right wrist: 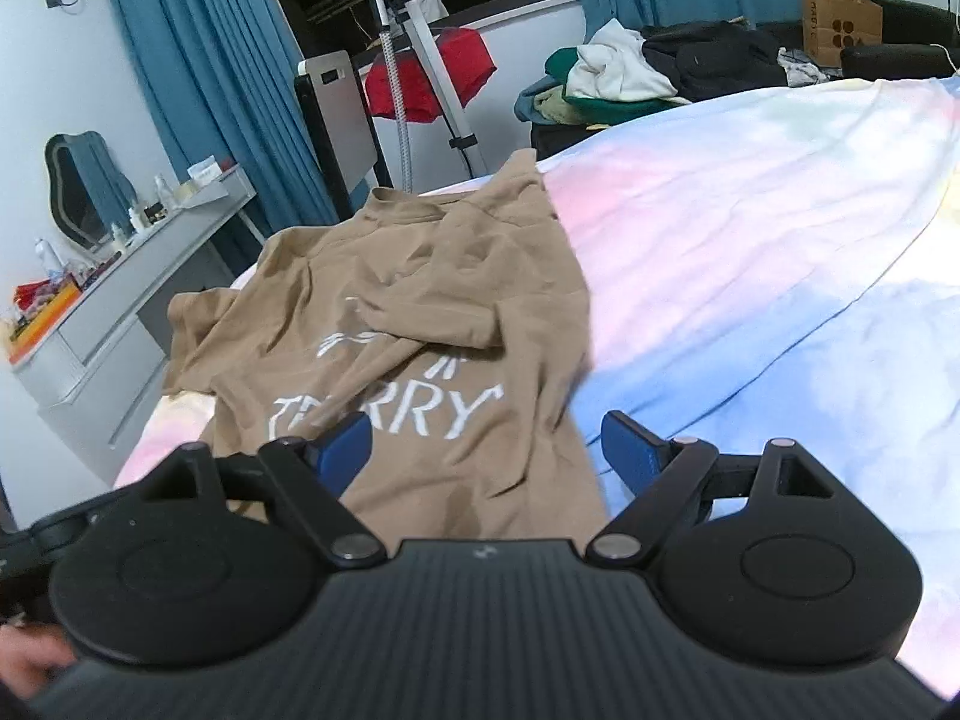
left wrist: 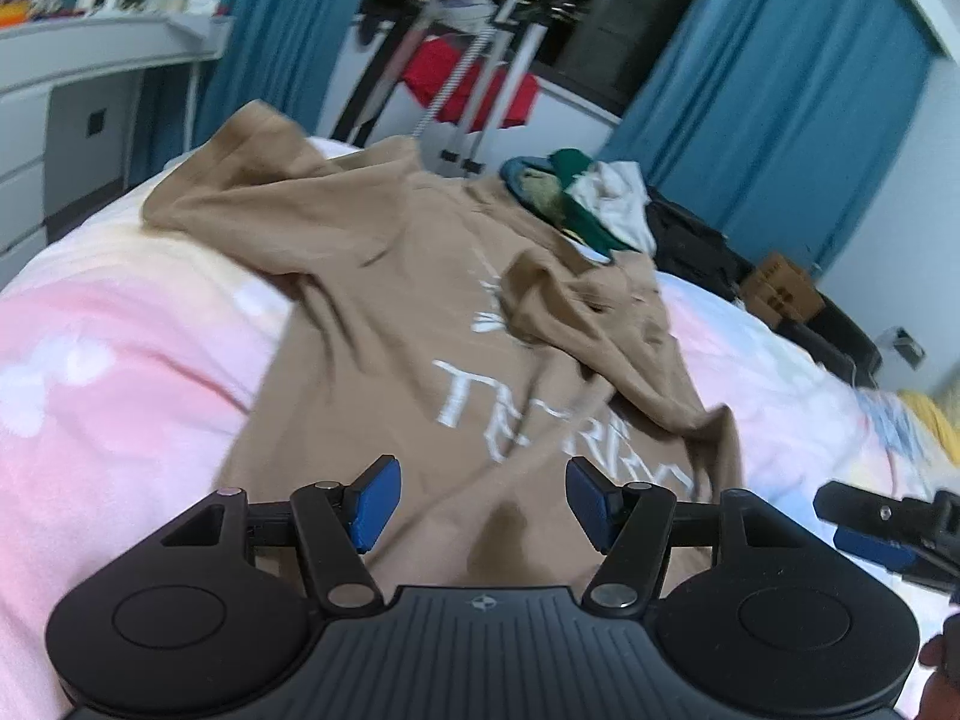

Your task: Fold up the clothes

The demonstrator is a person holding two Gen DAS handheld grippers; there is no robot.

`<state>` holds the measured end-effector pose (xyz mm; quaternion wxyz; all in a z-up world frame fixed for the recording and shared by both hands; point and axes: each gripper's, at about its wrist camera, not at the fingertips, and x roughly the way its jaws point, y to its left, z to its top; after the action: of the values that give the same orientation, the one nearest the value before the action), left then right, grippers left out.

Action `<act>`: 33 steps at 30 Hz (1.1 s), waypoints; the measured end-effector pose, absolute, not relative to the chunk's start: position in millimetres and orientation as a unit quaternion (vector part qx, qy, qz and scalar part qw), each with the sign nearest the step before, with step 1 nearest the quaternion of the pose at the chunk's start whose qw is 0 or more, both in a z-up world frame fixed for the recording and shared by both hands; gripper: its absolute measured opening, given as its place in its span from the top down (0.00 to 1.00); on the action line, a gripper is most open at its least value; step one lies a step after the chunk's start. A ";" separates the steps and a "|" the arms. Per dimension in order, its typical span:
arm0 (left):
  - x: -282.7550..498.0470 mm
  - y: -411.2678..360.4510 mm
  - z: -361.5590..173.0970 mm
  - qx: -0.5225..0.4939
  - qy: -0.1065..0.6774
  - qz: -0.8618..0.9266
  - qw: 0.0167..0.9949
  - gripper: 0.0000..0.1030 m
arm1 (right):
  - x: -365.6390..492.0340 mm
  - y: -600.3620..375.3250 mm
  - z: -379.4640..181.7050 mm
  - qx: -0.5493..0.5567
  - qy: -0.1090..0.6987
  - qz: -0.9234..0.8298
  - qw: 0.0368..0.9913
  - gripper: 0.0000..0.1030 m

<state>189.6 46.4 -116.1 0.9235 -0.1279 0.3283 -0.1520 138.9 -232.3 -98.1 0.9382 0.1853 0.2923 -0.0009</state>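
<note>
A tan T-shirt [left wrist: 420,312] with white lettering lies crumpled on the pastel bed cover [left wrist: 120,348], one sleeve folded over its chest. My left gripper [left wrist: 477,498] is open and empty, hovering over the shirt's near hem. The right gripper's fingers [left wrist: 870,531] show at the right edge of the left wrist view. In the right wrist view the same shirt [right wrist: 420,324] lies ahead on the bed cover [right wrist: 750,228]. My right gripper [right wrist: 486,450] is open and empty above the shirt's near right hem.
A pile of clothes [right wrist: 630,81] sits past the far end of the bed. A garment steamer stand [right wrist: 420,60] with a red garment stands behind the shirt. A grey dresser [right wrist: 120,276] with bottles is at the left. Blue curtains [left wrist: 768,90] hang behind.
</note>
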 end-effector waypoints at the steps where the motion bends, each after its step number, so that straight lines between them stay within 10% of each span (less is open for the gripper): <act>1: 186.8 42.3 -115.2 -0.122 0.326 -0.154 0.925 0.38 | 139.4 -235.9 -98.7 0.182 0.289 -0.009 0.940 0.18; 18: 338.7 -88.8 -107.9 -0.094 0.346 -0.133 0.924 0.54 | 147.8 -343.0 -135.0 0.311 0.262 -0.128 0.905 0.18; 22: 366.5 -99.9 -123.7 -0.068 0.368 -0.107 0.921 0.72 | 161.7 -351.8 -148.1 0.339 0.274 -0.130 0.891 0.18; 24: 369.0 -100.2 -126.8 -0.056 0.369 -0.106 0.922 0.98 | 166.3 -352.1 -152.5 0.347 0.278 -0.126 0.887 0.18; 33: 327.7 -72.4 -120.6 -0.020 0.387 -0.133 0.912 0.99 | 161.1 -352.2 -147.7 0.368 0.274 -0.119 0.881 0.18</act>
<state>327.7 -72.4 -120.6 0.9120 -0.0201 0.3875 -0.1332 161.1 -352.2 -147.7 0.8805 0.3682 0.2738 -0.1187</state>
